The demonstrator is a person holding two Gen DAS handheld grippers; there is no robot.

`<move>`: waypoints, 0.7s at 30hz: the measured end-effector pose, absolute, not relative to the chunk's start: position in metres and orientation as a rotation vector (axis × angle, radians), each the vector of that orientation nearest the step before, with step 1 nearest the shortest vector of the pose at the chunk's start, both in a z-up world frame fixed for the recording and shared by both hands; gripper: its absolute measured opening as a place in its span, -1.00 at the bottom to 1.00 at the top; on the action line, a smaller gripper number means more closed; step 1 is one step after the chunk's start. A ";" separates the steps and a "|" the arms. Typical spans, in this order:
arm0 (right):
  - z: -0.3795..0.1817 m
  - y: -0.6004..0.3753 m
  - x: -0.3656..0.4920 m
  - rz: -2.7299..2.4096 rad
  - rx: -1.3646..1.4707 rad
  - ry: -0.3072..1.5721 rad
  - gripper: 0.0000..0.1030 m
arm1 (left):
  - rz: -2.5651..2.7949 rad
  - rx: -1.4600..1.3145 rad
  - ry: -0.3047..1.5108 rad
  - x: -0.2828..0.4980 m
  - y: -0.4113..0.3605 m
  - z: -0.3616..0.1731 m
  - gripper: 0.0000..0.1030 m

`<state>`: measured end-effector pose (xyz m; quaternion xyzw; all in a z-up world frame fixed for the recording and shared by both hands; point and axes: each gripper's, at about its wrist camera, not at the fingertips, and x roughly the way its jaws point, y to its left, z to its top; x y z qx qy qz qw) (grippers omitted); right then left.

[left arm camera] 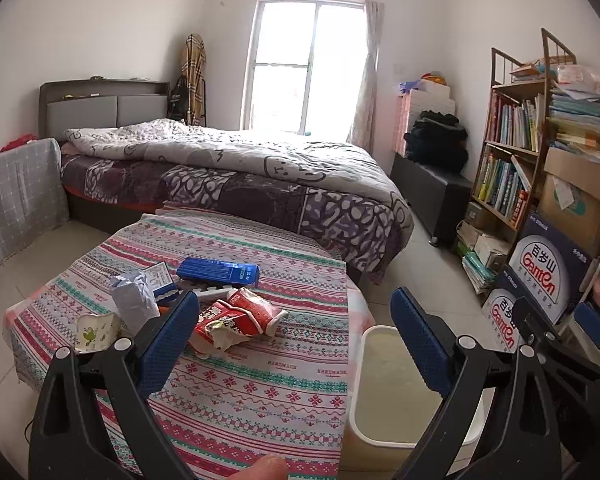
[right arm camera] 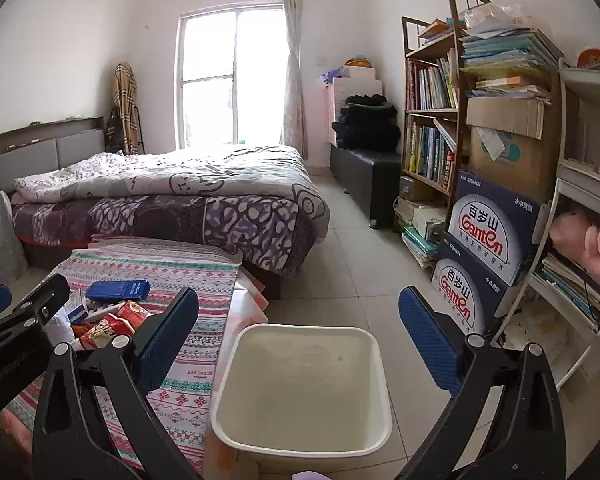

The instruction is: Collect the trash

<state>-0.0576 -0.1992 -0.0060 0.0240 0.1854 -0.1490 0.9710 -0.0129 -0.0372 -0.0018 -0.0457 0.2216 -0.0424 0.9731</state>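
**Both grippers held wide over the table and bin**

The left gripper (left arm camera: pixel 296 332) hung with its blue-padded jaws spread wide and nothing between them, above the near right part of the low table covered in a pink, teal and white patterned cloth (left arm camera: pixel 260 392). The right gripper (right arm camera: pixel 300 332) was likewise released and empty, poised over the cream rectangular plastic waste bin (right arm camera: pixel 300 452), which stood on the tiled floor just beside the table's right edge and looked bare inside.

The trash lay in a cluster toward the table's far left part. Nearest the left edge sat a torn white paper cup with a green print (left arm camera: pixel 94 330), with a crumpled pale blue-grey paper wad (left arm camera: pixel 134 294) just behind it. A crushed red and white drink carton (left arm camera: pixel 240 316) lay near the table's middle, touching a white jagged-edged foam piece (left arm camera: pixel 210 292). Beyond that rested a flat blue rectangular box (left arm camera: pixel 218 270), with a small blue and white box (left arm camera: pixel 162 280) to its left.

Farther off stood a bed with a grey patterned quilt (left arm camera: pixel 236 160), and along the right wall a wooden bookshelf full of books (right arm camera: pixel 430 120) with two stacked dark blue water cartons (right arm camera: pixel 488 240) in front.
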 end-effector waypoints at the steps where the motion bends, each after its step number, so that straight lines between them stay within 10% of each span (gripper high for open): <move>1: -0.006 -0.201 -0.057 -0.303 0.052 0.376 0.87 | -0.087 -0.089 0.448 -0.013 -0.038 -0.003 0.82; 21: -0.014 -0.215 -0.060 -0.322 0.076 0.407 0.86 | -0.106 -0.069 0.474 -0.012 -0.051 -0.012 0.82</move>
